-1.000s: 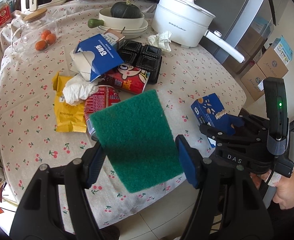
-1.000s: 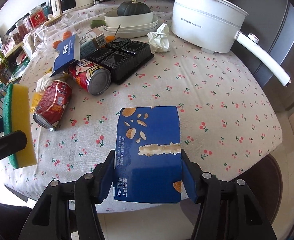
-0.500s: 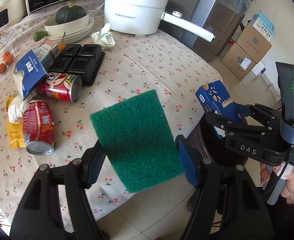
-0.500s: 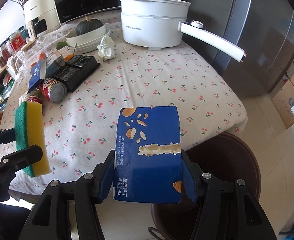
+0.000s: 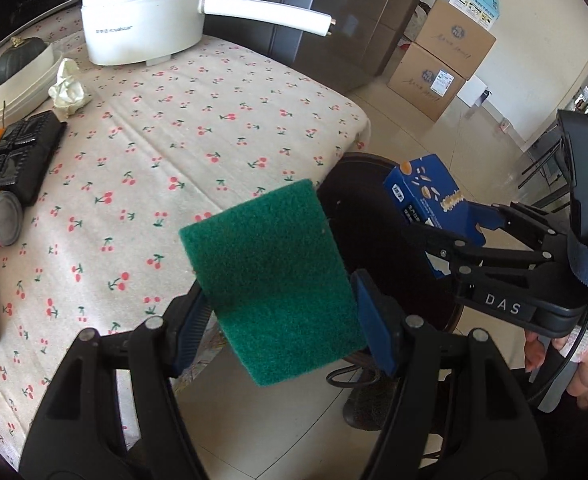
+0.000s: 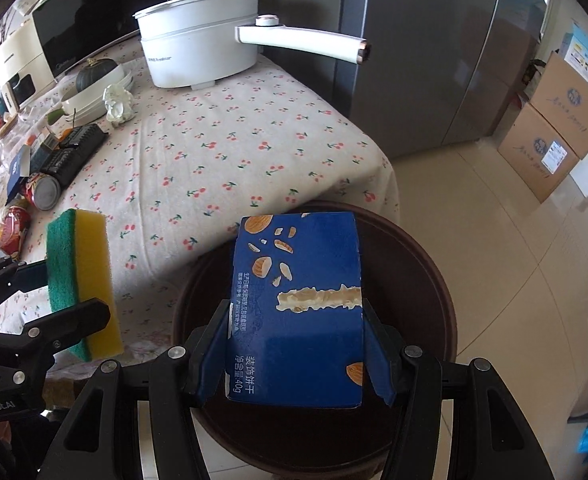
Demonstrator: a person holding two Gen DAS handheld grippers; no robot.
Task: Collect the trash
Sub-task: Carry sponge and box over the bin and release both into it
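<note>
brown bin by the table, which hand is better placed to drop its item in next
Right. Its tongs hold the blue biscuit box directly over the brown bin; the left tongs hold a sponge by the table edge.

"DAS" marks the right tongs (image 5: pixel 434 236); the blue box (image 6: pixel 298 304) reads "40g".

Biscuit box (image 6: pixel 298 312) over the round bin (image 6: pixel 422 280), which stands on the floor just beside the table (image 6: pixel 229 148) corner. Sponge (image 6: pixel 81 280) left of box, over table edge. Electric pot (image 6: pixel 201 54) at table's far side.
</note>
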